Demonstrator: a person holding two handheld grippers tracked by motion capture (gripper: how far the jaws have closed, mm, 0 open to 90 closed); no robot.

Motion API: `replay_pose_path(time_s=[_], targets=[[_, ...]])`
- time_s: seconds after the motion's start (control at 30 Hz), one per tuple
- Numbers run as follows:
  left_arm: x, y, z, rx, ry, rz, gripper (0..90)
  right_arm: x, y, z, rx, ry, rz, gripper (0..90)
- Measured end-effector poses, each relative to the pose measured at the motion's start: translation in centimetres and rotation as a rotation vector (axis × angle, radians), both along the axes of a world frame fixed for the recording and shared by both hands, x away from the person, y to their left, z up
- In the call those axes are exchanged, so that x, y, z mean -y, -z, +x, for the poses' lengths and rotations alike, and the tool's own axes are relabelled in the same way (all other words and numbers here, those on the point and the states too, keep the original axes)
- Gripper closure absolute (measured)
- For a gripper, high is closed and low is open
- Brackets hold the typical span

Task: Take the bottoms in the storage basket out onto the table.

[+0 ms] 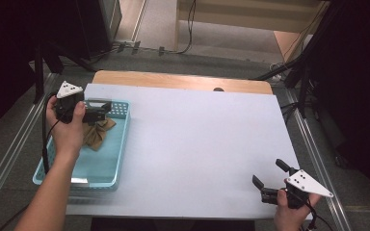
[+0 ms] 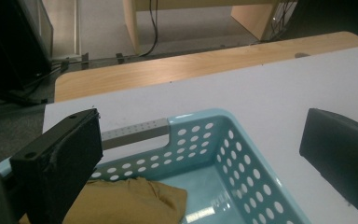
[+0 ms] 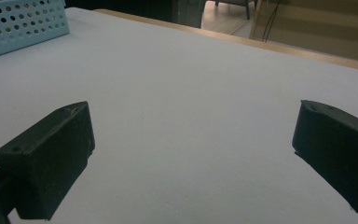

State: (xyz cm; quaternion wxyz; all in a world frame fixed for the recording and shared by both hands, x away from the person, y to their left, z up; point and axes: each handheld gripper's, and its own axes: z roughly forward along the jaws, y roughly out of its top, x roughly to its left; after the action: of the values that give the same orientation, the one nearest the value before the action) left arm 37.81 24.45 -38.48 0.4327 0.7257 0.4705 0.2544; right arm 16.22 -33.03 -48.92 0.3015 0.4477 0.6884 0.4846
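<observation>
Crumpled tan cloth (image 1: 99, 134) in perforated blue plastic basket (image 1: 118, 144); left gripper (image 1: 101, 110) above, right gripper (image 1: 269, 178) apart—both wide, empty. Smooth white tabletop (image 1: 197, 139).

**Brown cloth in the blue basket**

A crumpled tan-brown cloth (image 1: 98, 134) lies bunched in a loose heap on the floor of a light blue plastic basket (image 1: 120, 144) (its walls are pierced with rows of round holes). The cloth sits toward the basket's far end, near the perforated end wall. The basket rests flat on the white table top, along its left edge, with its glossy bottom bare nearer the person.
</observation>
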Motion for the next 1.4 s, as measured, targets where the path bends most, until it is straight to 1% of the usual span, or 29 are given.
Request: replay_pose_path(time_s=[0.13, 0.17, 0.27, 0.33, 0.37, 0.4, 0.43, 0.47, 0.5, 0.53, 0.57, 0.6, 0.63, 0.67, 0.7, 0.73, 0.77, 0.83, 0.93, 0.97, 1.07, 1.1, 1.13, 1.23, 1.27, 1.3, 1.33, 1.4], targets=[[-0.3, 0.5, 0.4, -0.025, -0.021, -0.003, 0.0, 0.0, 0.0, -0.1, 0.001, 0.0, -0.001, 0.0], [-0.4, 0.7, 0.5, -0.036, -0.03, 0.003, 0.0, 0.1, -0.1, -0.1, 0.002, 0.0, -0.001, 0.0], [-0.5, 0.9, 0.7, -0.046, -0.04, 0.007, 0.0, 0.1, -0.1, -0.1, 0.002, -0.001, 0.001, 0.0], [-0.6, 1.0, 0.9, -0.056, -0.054, 0.012, 0.0, 0.1, -0.1, -0.1, 0.002, 0.002, 0.001, 0.0], [-0.7, 1.3, 1.2, -0.071, -0.068, 0.018, 0.0, 0.1, -0.1, -0.1, 0.002, 0.002, 0.0, 0.0], [-0.7, 1.3, 1.2, -0.071, -0.068, 0.018, 0.0, 0.1, -0.1, -0.1, 0.002, 0.002, 0.0, 0.0], [-0.9, 1.6, 1.4, -0.09, -0.084, 0.026, 0.0, 0.1, -0.2, -0.1, 0.006, 0.002, -0.003, 0.0], [-0.9, 1.6, 1.4, -0.09, -0.084, 0.026, 0.0, 0.1, -0.2, -0.1, 0.006, 0.002, -0.003, 0.0], [-1.1, 2.1, 1.6, -0.106, -0.098, 0.027, 0.0, 0.1, -0.2, -0.1, 0.005, 0.002, -0.004, 0.0], [-1.1, 2.1, 1.6, -0.106, -0.098, 0.027, 0.0, 0.1, -0.2, -0.1, 0.005, 0.002, -0.004, 0.0], [-1.3, 2.6, 1.8, -0.123, -0.112, 0.026, 0.0, 0.1, -0.2, -0.1, 0.004, 0.003, -0.003, 0.0], [-1.3, 2.6, 1.8, -0.123, -0.112, 0.026, 0.0, 0.1, -0.2, -0.1, 0.004, 0.003, -0.003, 0.0], [-1.6, 3.0, 2.0, -0.141, -0.123, 0.023, 0.0, 0.1, -0.2, -0.2, 0.006, 0.004, -0.002, 0.0], [-1.6, 3.0, 2.0, -0.141, -0.123, 0.023, 0.0, 0.1, -0.2, -0.2, 0.006, 0.004, -0.002, 0.0], [-1.9, 3.4, 2.1, -0.16, -0.137, 0.02, 0.0, 0.2, -0.2, -0.1, 0.005, 0.004, -0.001, 0.0], [-1.9, 3.4, 2.1, -0.16, -0.137, 0.02, 0.0, 0.2, -0.2, -0.1, 0.005, 0.004, -0.001, 0.0], [-2.0, 3.5, 2.1, -0.17, -0.141, 0.029, 0.0, 0.1, -0.2, -0.1, 0.004, 0.004, -0.002, 0.0], [-2.0, 3.6, 2.2, -0.174, -0.152, 0.04, 0.0, 0.1, -0.2, -0.1, 0.004, 0.003, -0.003, 0.0], [-2.0, 3.7, 2.3, -0.177, -0.16, 0.039, 0.0, 0.1, -0.1, -0.1, 0.002, 0.003, -0.003, 0.0], [-2.0, 3.8, 2.4, -0.188, -0.172, 0.05, 0.0, 0.1, -0.1, -0.1, 0.001, 0.003, -0.003, 0.0], [-1.9, 4.1, 2.5, -0.2, -0.183, 0.058, 0.0, 0.0, -0.1, -0.1, 0.0, 0.003, -0.005, 0.0], [-1.7, 4.3, 2.6, -0.208, -0.191, 0.079, 0.0, 0.0, -0.1, -0.1, 0.0, 0.003, -0.004, 0.0], [-1.7, 4.3, 2.6, -0.208, -0.191, 0.079, 0.0, 0.0, -0.1, -0.1, 0.0, 0.003, -0.004, 0.0], [-1.5, 4.9, 2.8, -0.235, -0.199, 0.111, 0.0, 0.0, -0.1, -0.1, -0.005, 0.003, -0.004, 0.0], [-1.5, 4.9, 2.8, -0.235, -0.199, 0.111, 0.0, 0.0, -0.1, -0.1, -0.005, 0.003, -0.004, 0.0], [-1.4, 5.3, 3.1, -0.26, -0.202, 0.125, 0.0, 0.0, -0.1, 0.0, -0.005, 0.0, -0.006, 0.0], [-1.4, 5.3, 3.1, -0.26, -0.202, 0.125, 0.0, 0.0, -0.1, 0.0, -0.005, 0.0, -0.006, 0.0], [-1.2, 5.8, 3.3, -0.284, -0.205, 0.149, 0.0, -0.1, -0.1, 0.0, -0.006, -0.002, -0.005, 0.0]])
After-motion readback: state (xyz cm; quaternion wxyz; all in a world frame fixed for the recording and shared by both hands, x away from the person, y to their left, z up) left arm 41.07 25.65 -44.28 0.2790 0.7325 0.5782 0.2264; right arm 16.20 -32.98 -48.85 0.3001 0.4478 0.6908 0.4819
